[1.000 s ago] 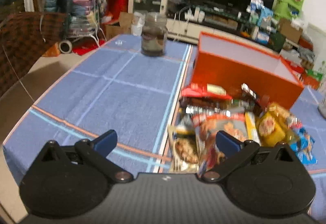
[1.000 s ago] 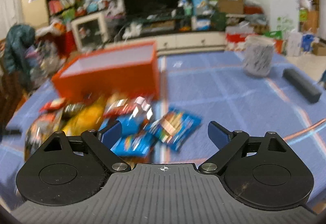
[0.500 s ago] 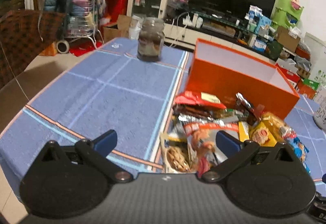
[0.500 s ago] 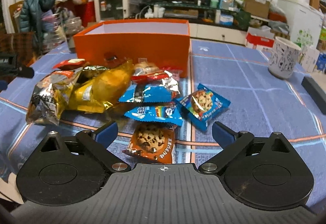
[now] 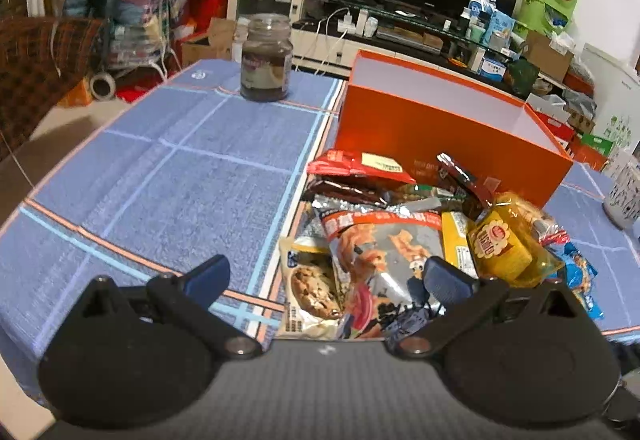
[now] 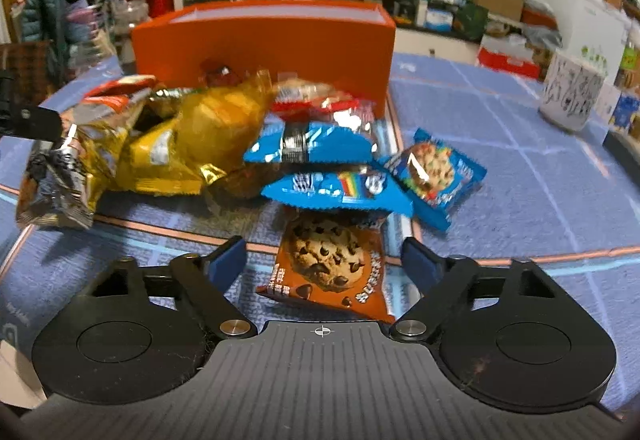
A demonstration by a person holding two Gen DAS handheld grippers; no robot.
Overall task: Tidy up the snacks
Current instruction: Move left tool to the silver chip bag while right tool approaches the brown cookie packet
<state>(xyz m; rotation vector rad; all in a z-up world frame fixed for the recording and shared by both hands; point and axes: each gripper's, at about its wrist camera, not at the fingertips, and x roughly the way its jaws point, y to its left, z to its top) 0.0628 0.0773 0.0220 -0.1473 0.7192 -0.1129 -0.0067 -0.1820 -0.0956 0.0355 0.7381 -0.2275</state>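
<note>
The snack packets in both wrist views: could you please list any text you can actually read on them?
No text reads with certainty.
Yellow packet: red round logo, letters too blurred.
Silver chip bag: red band of characters, too blurred.
Brown cookie packet: white characters, too small.
Blue packets: print unreadable.

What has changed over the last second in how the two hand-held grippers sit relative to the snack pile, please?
The right hand-held gripper has come down toward the brown chocolate-chip cookie packet, which now lies between its closing jaws, not yet gripped. The left hand-held gripper stayed open and empty. The snack pile and orange box have not moved.
</note>
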